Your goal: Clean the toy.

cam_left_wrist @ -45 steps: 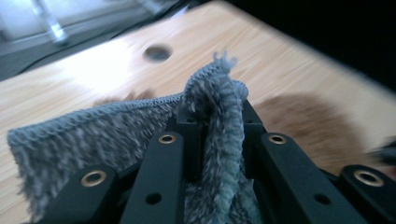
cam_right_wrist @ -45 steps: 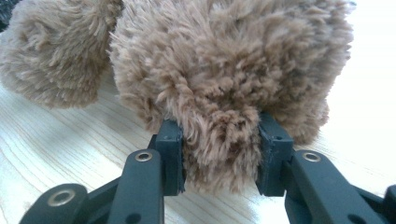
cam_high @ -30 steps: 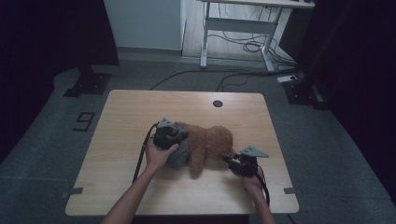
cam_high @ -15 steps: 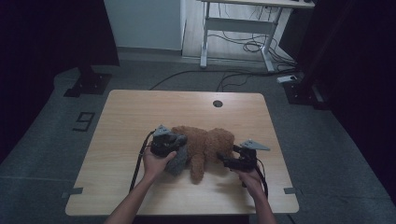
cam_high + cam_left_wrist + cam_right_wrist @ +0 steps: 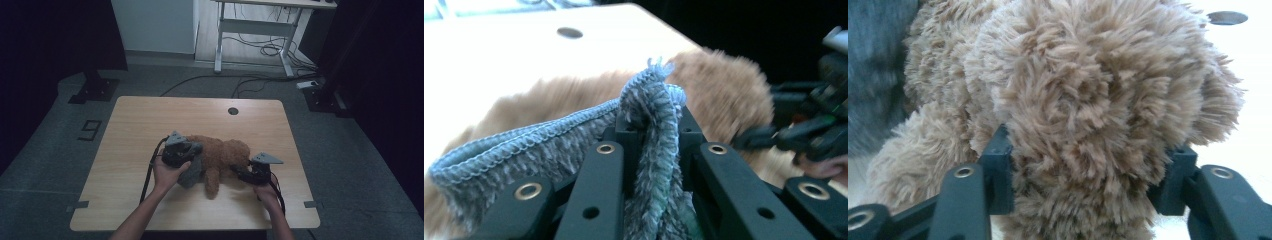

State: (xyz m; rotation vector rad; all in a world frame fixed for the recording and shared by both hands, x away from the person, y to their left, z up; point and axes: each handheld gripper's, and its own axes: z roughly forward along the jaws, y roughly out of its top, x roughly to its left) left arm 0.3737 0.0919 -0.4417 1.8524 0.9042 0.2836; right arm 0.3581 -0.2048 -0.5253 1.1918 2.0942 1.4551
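Brown plush toy (image 5: pixel 220 157) lies near the front-middle of the wooden surface (image 5: pixel 140 125), w/ a grey-blue cloth (image 5: pixel 192 170) draped at its left side, touching it. Left hand-held gripper (image 5: pixel 192 150) is clamped on a bunched fold of the cloth (image 5: pixel 651 115), jaws pinched close w/ the fabric between them. Right hand-held gripper (image 5: pixel 239 171) sits at the toy's right end, jaws spread wide around a rounded fluffy part of the toy (image 5: pixel 1088 115), fur pressing against both.

High view looks down toward 12 o'clock over the surface (image 5: pixel 150 120). Both gripper views sit close, sharing the plush toy (image 5: pixel 225 155) (image 5: pixel 734 95) (image 5: pixel 1088 100).
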